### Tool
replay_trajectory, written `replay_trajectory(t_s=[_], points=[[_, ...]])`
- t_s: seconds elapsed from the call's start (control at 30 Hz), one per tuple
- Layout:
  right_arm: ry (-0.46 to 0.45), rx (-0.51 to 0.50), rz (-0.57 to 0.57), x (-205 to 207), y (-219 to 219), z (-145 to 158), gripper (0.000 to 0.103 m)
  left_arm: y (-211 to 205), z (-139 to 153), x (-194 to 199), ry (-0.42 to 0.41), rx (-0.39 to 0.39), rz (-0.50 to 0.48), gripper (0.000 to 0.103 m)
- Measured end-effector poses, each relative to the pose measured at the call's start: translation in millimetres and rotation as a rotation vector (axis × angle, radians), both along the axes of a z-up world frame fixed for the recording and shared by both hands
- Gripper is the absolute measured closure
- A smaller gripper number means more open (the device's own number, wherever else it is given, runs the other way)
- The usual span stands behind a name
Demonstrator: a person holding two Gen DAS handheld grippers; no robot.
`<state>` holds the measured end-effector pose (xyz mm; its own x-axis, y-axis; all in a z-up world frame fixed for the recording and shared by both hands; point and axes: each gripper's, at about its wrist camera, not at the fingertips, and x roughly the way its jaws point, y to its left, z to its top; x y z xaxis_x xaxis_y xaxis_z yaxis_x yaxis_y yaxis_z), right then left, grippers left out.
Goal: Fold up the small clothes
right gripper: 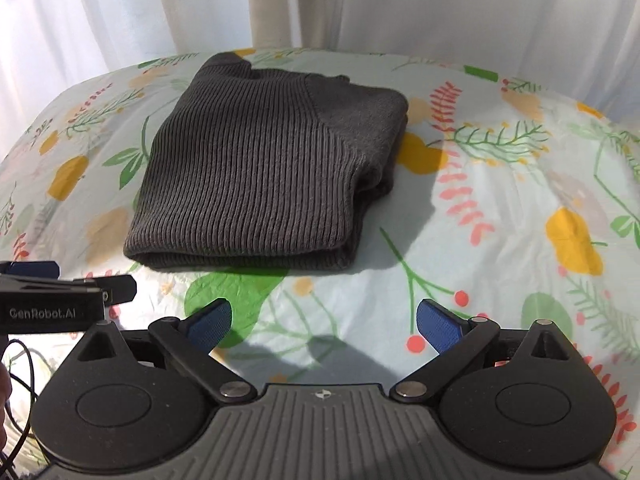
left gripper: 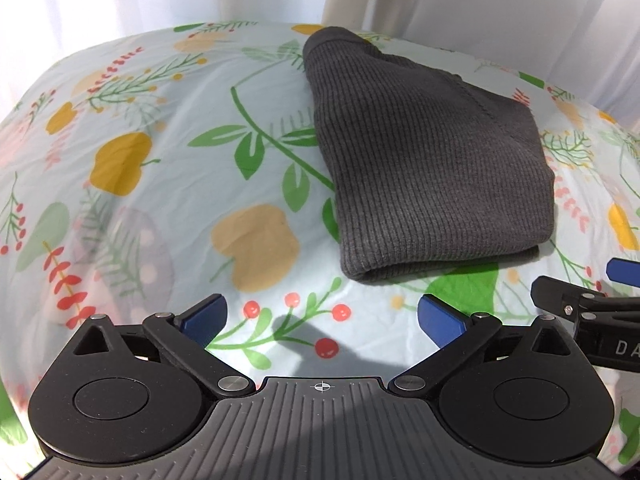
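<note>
**Grey garment folded, both claws wide and empty**

Ribbed grey garment lies folded on the floral sheet, near its far edge. Left cam alone shows a stitched seam; right cam shows stacked layers at garment's right side + cables. Left gripper & right gripper angle down, short of the near fold, side by side.

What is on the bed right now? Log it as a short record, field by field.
garment: grey ribbed knit, folded into a compact stack
surface: floral sheet
left gripper: open, empty, short of the knit's near fold
right gripper: open, empty, also short of it
backdrop: white curtain
</note>
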<state>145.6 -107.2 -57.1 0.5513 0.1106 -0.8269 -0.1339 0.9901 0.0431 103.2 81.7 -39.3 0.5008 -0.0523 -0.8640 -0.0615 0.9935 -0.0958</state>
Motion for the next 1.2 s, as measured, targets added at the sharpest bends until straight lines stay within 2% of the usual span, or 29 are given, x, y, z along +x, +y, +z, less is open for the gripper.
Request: replay_trajectory(t_s=[0.07, 0.2, 0.47, 1.2], points=[[0.009, -0.014, 0.003, 5.8, 0.1, 5.4, 0.004, 0.0, 1.7, 1.7, 0.015, 0.002, 0.0, 0.0], [0.106, -0.078, 0.037, 18.4, 5.6, 6.1, 0.004, 1.3, 3.0, 3.1, 0.025, 0.009, 0.007, 0.0], [0.103, -0.091, 0.009, 19.6, 8.4, 8.2, 0.004, -1.8, 0.9, 7.7, 0.046, 0.044, -0.005, 0.0], [0.129, -0.075, -0.026, 23.4, 2.6, 8.1, 0.004, -3.2, -0.2, 11.6, 0.066, 0.043, -0.011, 0.0]])
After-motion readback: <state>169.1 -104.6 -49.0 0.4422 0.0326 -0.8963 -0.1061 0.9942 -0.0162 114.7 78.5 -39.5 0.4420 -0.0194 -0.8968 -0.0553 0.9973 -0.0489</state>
